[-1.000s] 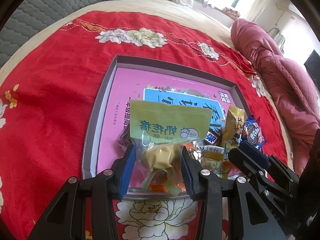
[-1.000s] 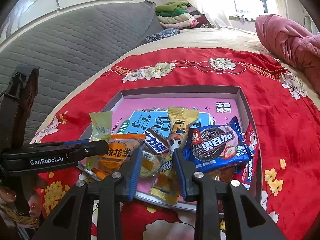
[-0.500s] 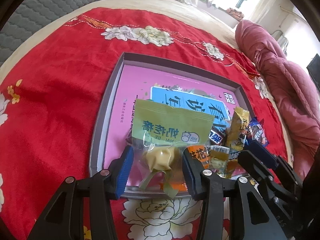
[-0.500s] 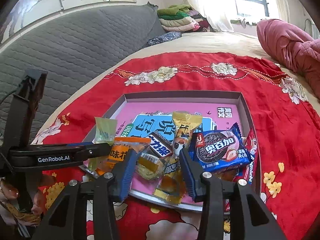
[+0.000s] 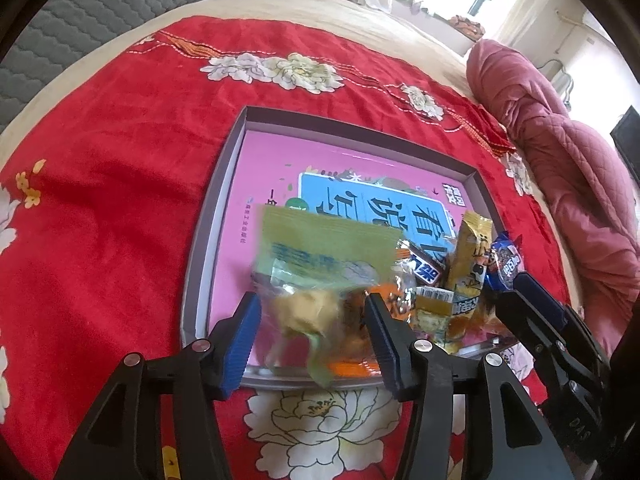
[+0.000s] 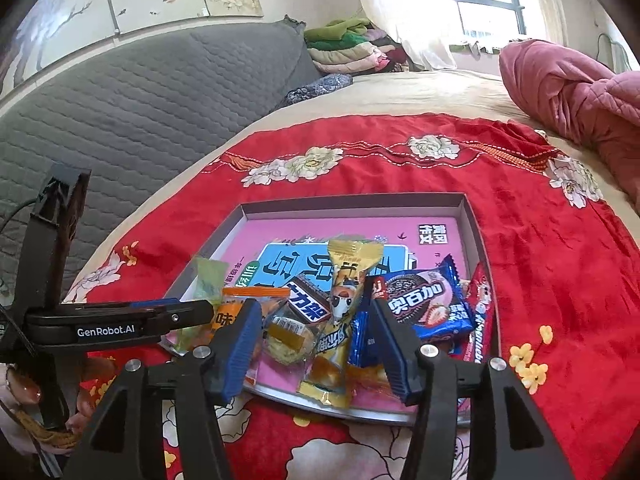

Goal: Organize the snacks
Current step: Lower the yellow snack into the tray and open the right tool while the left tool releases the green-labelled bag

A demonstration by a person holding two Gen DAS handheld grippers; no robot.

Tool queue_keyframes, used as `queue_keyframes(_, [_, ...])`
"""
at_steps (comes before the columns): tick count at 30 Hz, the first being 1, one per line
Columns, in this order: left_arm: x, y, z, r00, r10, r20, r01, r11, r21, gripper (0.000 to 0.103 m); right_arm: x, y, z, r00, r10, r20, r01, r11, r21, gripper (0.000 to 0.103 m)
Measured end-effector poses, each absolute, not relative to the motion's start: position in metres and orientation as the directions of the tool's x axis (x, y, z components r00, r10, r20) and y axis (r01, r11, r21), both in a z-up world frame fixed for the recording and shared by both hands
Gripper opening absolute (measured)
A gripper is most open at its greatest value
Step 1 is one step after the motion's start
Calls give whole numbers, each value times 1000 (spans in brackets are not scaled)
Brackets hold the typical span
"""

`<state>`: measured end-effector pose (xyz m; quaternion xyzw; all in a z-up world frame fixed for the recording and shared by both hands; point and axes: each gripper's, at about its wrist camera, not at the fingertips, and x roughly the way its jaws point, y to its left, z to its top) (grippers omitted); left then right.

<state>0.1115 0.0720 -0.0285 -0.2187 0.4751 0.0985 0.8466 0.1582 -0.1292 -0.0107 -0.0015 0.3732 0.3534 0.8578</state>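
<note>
Nearest, the left tongs stand apart around the green-topped snack bag, which looks blurred and seems to be dropping free; their jaws have just been opening. The right tongs have likewise just been opening, parted around the yellow snack packet, not pressing it. Both packets lie at the near edge of the shallow box on the red floral bedspread. Best to lift clear straight up, so no wrapper snags, then spread the pile toward the box's far end.
</note>
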Motion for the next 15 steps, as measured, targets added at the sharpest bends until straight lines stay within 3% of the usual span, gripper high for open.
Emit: queue_keyframes(15, [96,62,-22,525,-83,-847,-339,892,-298,57,149,-167,-12,482,540,-690,-521,810,269,57])
